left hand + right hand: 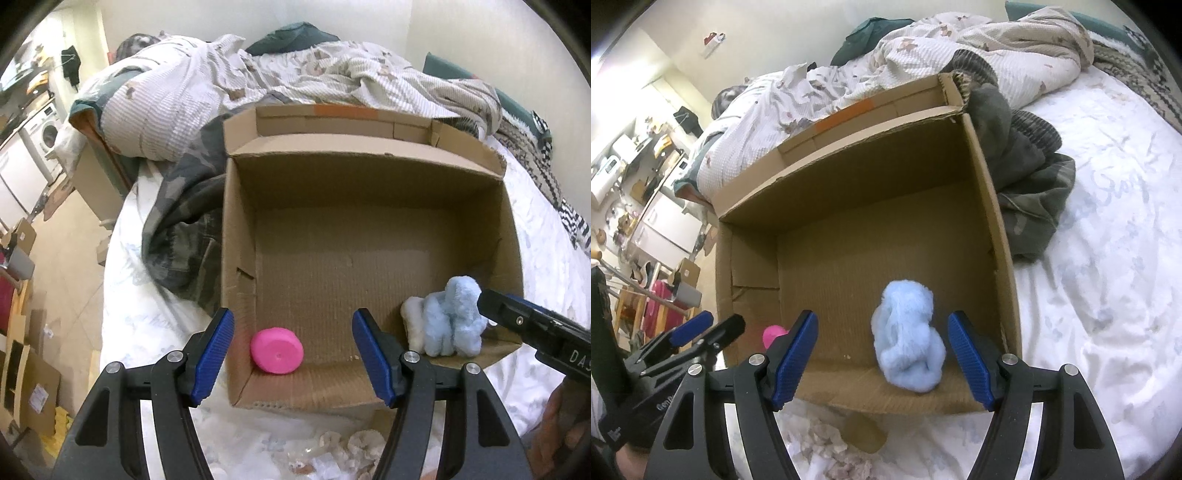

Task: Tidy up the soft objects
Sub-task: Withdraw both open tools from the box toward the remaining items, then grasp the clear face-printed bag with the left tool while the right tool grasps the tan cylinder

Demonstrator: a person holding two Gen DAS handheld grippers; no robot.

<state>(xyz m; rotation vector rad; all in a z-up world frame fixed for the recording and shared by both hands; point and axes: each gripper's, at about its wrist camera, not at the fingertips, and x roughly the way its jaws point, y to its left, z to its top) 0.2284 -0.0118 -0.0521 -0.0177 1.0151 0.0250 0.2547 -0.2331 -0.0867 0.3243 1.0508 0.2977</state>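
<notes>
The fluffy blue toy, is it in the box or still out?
In. The blue toy sits on the box floor near the front wall, with no gripper pads touching it.

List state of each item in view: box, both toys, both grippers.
cardboard box: open, flaps up, sitting on the bed.
pink toy: lying in the box's near left corner, not gripped.
blue plush toy: resting on the box floor by the near right wall, not gripped.
left gripper: open, above the pink toy, nothing held.
right gripper: open, pads clear of the blue plush.
</notes>
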